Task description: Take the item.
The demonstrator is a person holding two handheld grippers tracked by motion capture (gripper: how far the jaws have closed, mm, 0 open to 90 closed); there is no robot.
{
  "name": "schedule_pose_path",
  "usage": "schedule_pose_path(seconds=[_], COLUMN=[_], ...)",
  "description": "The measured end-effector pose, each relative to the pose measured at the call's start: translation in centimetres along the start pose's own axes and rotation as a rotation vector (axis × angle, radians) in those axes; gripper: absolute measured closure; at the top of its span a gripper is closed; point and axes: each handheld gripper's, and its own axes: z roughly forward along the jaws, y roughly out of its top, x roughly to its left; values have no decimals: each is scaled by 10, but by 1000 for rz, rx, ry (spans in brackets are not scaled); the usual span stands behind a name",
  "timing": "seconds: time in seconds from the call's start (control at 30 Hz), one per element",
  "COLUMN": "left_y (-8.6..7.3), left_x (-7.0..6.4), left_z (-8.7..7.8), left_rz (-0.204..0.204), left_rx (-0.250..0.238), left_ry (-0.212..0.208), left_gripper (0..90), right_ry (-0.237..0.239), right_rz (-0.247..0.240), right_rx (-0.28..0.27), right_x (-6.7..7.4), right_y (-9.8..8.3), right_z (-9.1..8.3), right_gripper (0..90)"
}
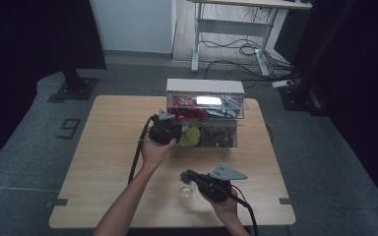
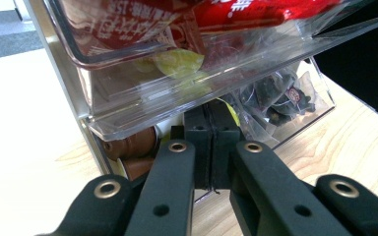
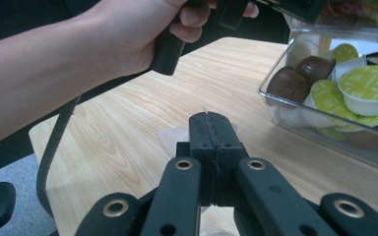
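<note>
Clear drawer [image 2: 216, 64] of the organiser [image 1: 204, 110] sits centre frame in high view, pulled part out, red packets [image 2: 142, 24] inside. Left gripper [image 1: 179, 132] at its front edge, jaws pressed together, nothing visibly pinched. Coffee pods [image 3: 344, 86] in tray below. Right gripper [image 1: 185, 175], lower centre, jaws shut on a small clear cup [image 1: 186, 189] rim, on table [image 1: 103, 162].

Yellow-green and brown capsules [image 3: 349, 83]; red packets [image 2: 177, 19]; black tool [image 3: 211, 132].

The red packets [image 2: 197, 14] in the clear drawer [image 2: 128, 64] are cut off at the top edge.
</note>
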Motion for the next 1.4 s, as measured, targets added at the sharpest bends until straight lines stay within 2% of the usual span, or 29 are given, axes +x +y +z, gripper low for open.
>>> schedule_pose_path(seconds=[0.1,0.17,0.2,0.67,0.9,1.4], left_y=[0,0,0,1,-3,-12], left_x=[0,0,0,-2,-2,-3], left_z=[0,1,1,1,1,4], left_rz=[5,6,7,7,8,3], left_rx=[3,6,7,6,9,15], left_ry=[-1,-2,-2,-2,-5,-8], left_gripper=[890,890,890,889,887,886], right_ry=[7,12,-4,-23,-27,-56], right_rz=[3,-14,-30,-27,-29,-4], right_rx=[16,23,22,-10,-16,-27], right_x=[-2,0,1,-1,-1,-11], right_y=[-2,-3,-3,-1,-2,-8], right_z=[1,2,2,-6,-11,-23], right_gripper=[885,776,762,748,695,650])
